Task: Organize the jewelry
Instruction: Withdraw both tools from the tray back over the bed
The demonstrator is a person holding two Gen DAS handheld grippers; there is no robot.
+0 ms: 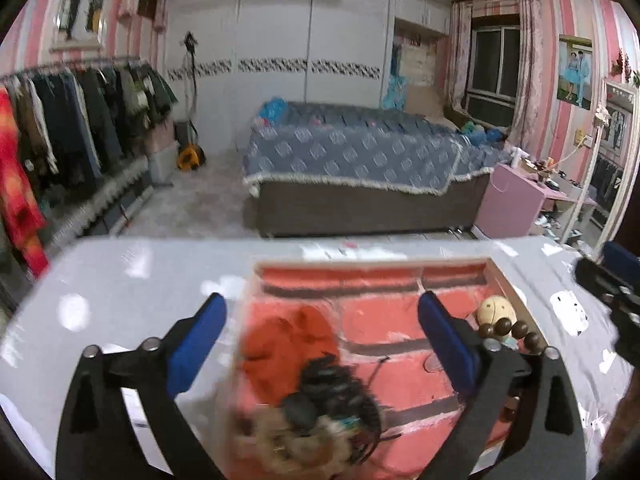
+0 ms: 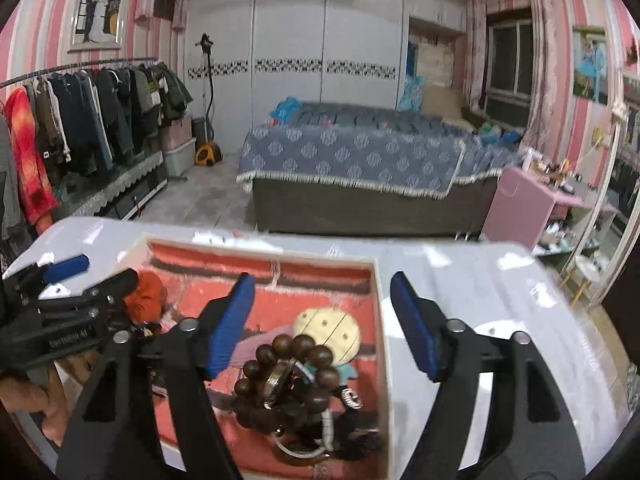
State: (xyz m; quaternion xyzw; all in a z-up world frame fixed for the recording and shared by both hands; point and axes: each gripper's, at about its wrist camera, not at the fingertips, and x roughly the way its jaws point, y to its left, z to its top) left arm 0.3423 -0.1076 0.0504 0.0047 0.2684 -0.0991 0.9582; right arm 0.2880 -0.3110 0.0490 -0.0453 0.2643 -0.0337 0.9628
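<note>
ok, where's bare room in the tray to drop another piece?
Free: the middle pink compartments of the tray, between the orange scrunchie and the wooden bead bracelet; also the far strip. Crowded: the near-left hair-tie pile and the right column around the bracelet.

Home bedroom: quilted bed (image 2: 360,160), loaded clothes rail (image 2: 88,112), white wardrobe (image 2: 296,40), pink-striped walls.

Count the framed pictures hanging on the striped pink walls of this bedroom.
2. One picture hangs on the left wall above the clothes rail; another picture hangs on the right wall beside the window. Others may lie outside the view.
</note>
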